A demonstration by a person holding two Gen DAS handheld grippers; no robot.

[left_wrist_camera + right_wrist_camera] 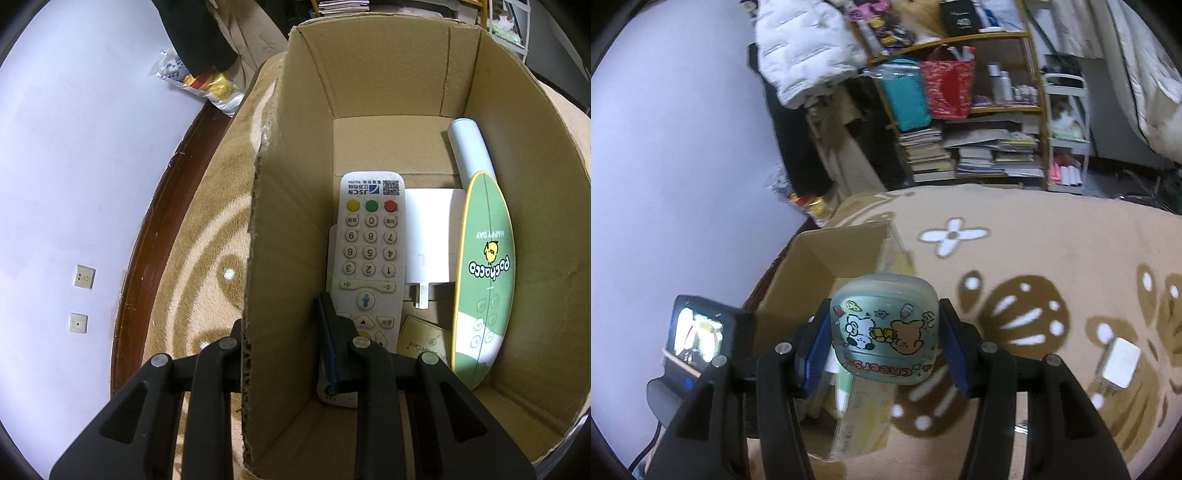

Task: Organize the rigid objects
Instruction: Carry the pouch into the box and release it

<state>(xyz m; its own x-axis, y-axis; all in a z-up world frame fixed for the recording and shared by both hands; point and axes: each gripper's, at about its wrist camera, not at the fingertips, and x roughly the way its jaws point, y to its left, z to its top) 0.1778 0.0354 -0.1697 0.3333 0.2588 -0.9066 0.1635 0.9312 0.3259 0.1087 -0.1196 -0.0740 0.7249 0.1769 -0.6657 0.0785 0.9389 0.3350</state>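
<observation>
A cardboard box (388, 96) stands open on the carpet. Inside lie a white remote (369, 251), a white charger (432, 236), a green oval "HAPPY DAY" device (484, 266), a pale blue cylinder (469, 147) and a gold card (421, 339). My left gripper (280, 332) straddles the box's left wall, one finger outside and the blue-padded finger (328, 332) inside, shut on that wall. My right gripper (884, 343) is shut on a translucent teal case (884, 332) with cartoon bears, held above the right side of the box (820, 266).
A second white charger (1119, 362) lies on the tan patterned carpet (1034, 258) to the right. The left gripper's unit with a lit screen (698, 339) is at the box's left. A white wall (74, 147) and dark baseboard run along the left; cluttered shelves (979, 110) stand behind.
</observation>
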